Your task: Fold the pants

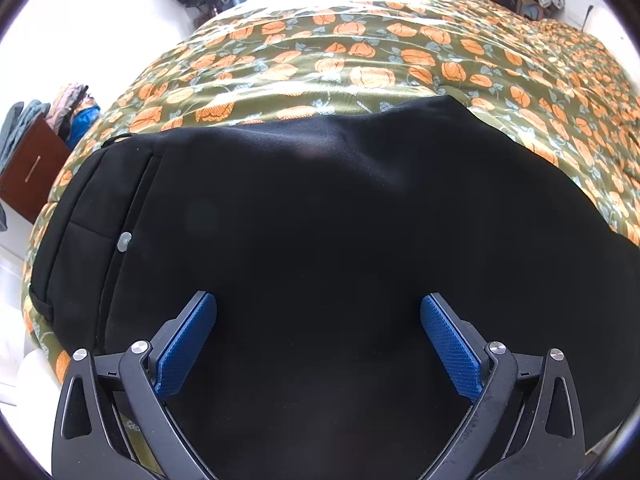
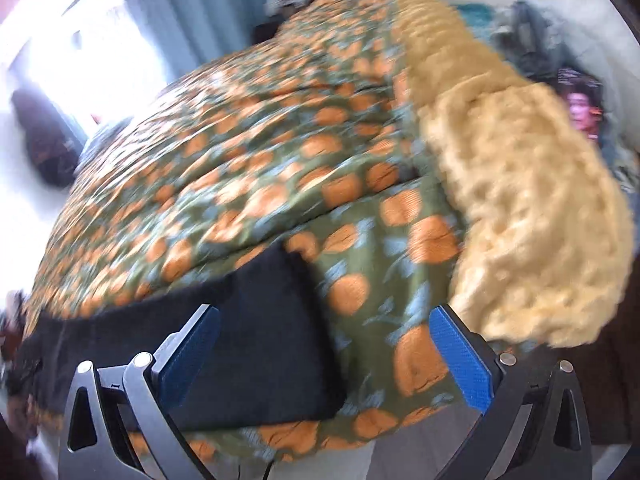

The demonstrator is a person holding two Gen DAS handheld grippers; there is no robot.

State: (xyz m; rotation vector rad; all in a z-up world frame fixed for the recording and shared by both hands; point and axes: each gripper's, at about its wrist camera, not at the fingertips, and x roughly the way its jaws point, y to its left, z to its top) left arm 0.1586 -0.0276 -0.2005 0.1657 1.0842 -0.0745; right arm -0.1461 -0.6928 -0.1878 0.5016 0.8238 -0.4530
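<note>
we see both claws spread wide, holding nothing. pants (image 1: pixel 320 220) lie flat on the bedspread (image 1: pixel 360 60), directly under the left claw (image 1: pixel 319 320); their long axis runs sideways toward the right claw (image 2: pixel 324 332), hem just left of centre.

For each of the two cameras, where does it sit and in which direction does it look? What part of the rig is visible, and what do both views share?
Left wrist view: sits on the left gripper, low over the black pants, facing across the bed; its two open blue-padded fingers show.
Right wrist view: sits on the right gripper, at the pants' end, facing the tan fluffy blanket; blurred, open fingers show.
Shared: the pants and the pumpkin-print bedspread.
</note>
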